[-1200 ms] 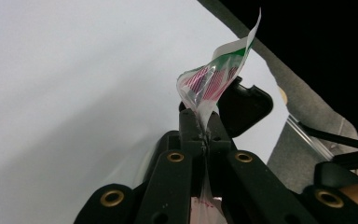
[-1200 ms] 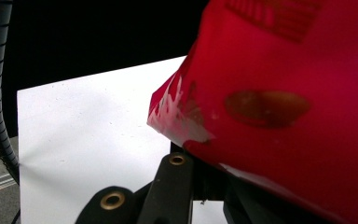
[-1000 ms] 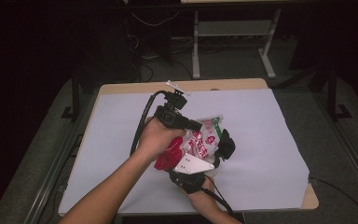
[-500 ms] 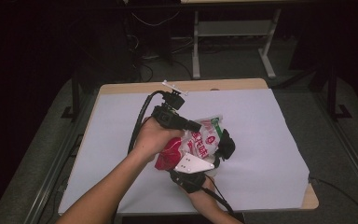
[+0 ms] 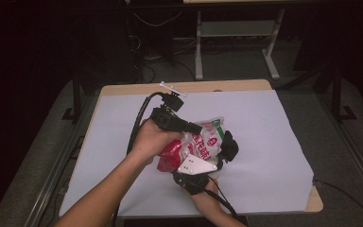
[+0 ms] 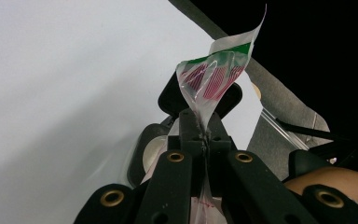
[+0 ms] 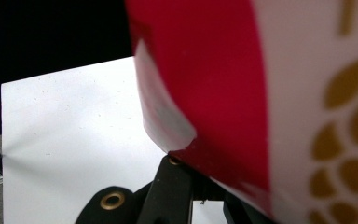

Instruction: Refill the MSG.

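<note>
A crinkled red-and-white plastic snack bag (image 5: 196, 146) with a clear, green-edged top is held up just above the white sheet covering the wooden table (image 5: 274, 142), near the sheet's middle and a little toward the person's side. Both grippers have it.

The left gripper (image 5: 189, 127), a black two-jaw tool with a cable looping off its back, sits on the bag's upper left. In the left gripper view its jaws are clenched together on the thin clear film of the bag (image 6: 214, 77), which rises from between them as a twisted flap showing red stripes and a green band along the top edge. The left hand (image 5: 149, 139) wraps the gripper's body beside the bag.

The right gripper (image 5: 222, 153), black with a grey three-cornered plate on top, comes at the bag from below and right. In the right gripper view its jaws are pressed shut on the bag's lower edge (image 7: 223, 93), where the print is solid red beside a white panel with gold leaf-shaped marks.

Red characters are printed on the bag's white face in the high view, but they are too small to read, and no brand name can be made out.
</note>
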The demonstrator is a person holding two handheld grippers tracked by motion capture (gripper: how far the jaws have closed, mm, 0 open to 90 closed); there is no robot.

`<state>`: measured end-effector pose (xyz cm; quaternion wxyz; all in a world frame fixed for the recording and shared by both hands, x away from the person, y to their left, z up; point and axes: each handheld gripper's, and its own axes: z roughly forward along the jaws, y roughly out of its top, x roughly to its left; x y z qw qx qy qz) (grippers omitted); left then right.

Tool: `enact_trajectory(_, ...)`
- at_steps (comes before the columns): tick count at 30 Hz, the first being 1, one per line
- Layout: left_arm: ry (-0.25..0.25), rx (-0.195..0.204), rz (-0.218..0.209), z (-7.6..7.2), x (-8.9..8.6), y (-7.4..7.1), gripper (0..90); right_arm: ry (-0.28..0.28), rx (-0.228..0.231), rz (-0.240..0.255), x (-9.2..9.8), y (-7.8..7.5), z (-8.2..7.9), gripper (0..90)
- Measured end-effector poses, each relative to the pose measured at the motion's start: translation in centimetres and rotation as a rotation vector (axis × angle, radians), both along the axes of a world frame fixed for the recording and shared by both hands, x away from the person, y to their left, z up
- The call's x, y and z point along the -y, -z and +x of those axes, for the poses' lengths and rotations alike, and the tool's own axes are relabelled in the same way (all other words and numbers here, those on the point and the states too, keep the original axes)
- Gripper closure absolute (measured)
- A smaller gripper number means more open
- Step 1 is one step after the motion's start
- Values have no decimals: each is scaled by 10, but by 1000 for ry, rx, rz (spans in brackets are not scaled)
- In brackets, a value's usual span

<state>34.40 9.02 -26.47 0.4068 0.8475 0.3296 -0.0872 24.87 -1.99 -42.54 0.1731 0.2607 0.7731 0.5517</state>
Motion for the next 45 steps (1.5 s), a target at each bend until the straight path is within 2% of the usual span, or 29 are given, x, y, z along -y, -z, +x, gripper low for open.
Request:
enact_trajectory(22,16,2,-31,-3,-10,-2,898,12,2,-9,0,0,0,900)
enact_trajectory(28,13,4,-49,-4,-17,-1,898,11,-1,-12,0,0,1,900)
enact_trajectory(34,14,18,-70,-5,-28,-1,899,13,-7,-12,1,0,0,900)
enact_trajectory(45,34,79,-105,-7,-49,3,899,15,-22,-9,3,-1,-1,900)
